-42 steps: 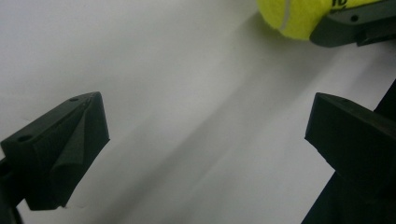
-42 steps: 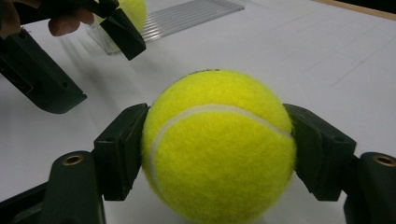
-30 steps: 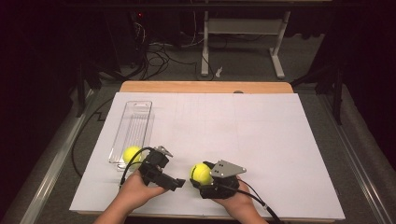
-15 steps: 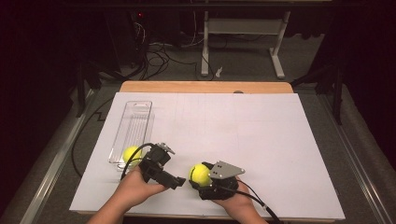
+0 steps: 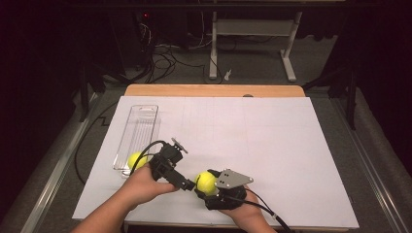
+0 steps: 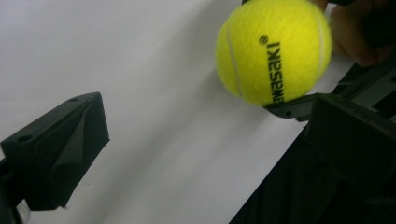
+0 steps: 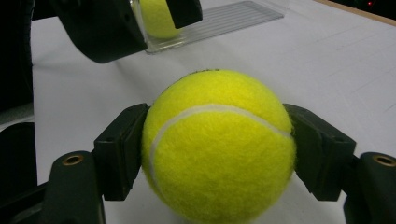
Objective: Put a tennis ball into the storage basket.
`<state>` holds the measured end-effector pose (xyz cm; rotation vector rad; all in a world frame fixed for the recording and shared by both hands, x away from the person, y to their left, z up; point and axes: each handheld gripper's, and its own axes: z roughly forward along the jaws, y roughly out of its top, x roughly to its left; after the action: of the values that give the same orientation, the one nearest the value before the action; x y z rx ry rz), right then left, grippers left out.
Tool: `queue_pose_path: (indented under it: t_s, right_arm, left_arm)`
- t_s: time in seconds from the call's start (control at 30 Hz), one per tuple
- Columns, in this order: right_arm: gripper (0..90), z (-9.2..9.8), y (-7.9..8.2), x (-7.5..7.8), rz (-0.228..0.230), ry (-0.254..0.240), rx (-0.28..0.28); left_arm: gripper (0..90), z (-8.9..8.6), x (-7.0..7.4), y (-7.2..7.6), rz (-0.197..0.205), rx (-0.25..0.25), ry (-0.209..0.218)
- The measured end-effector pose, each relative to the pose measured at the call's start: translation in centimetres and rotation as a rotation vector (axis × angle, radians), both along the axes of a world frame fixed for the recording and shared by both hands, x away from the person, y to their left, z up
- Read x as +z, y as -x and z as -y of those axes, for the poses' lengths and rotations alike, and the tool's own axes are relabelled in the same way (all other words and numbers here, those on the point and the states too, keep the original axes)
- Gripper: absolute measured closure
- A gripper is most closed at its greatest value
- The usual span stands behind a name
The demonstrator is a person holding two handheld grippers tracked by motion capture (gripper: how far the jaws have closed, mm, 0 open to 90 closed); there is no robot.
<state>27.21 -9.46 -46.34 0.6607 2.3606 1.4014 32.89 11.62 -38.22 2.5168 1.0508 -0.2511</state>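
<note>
A yellow tennis ball (image 7: 218, 147) sits clamped between the pads of the right tongs (image 5: 208, 183), low over the white bench (image 5: 272, 145) near its front edge. Just beside, the left tongs (image 5: 170, 167) gape wide, empty. A second ball (image 5: 136, 160) lies in the clear tray (image 5: 141, 127).

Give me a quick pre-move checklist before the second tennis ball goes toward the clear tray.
1. Right claw grip on its tennis ball: ok, a jaw presses on each side.
2. Left claw free: ok, jaws stand apart with nothing between them.
3. Other ball settled in the clear tray: ok, it sits at the near end.
4. Room left in the tray: ok, the far part is bare.
5. Path from the held ball to the tray: not ok, the left claw and its hand are in between.
6. Tray flat on the white sheet: cannot tell.
</note>
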Motion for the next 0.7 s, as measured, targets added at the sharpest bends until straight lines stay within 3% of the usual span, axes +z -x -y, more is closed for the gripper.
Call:
queue_pose_path:
  t_s: [0.13,0.3,0.7]
  right_arm:
    - [27.8,-0.2,0.1,-0.1,0.001,0.005,0.007]
    - [27.9,-0.4,0.0,-0.3,0.001,0.005,0.01]
    - [27.9,-0.6,0.0,-0.3,0.006,-0.001,0.009]
  left_arm:
    - [0.7,0.3,0.3,-0.6,-0.037,0.003,0.0]
    - [0.7,1.1,0.6,-1.0,-0.041,0.001,-0.04]
    - [0.7,2.8,0.4,-1.6,-0.091,-0.018,-0.048]
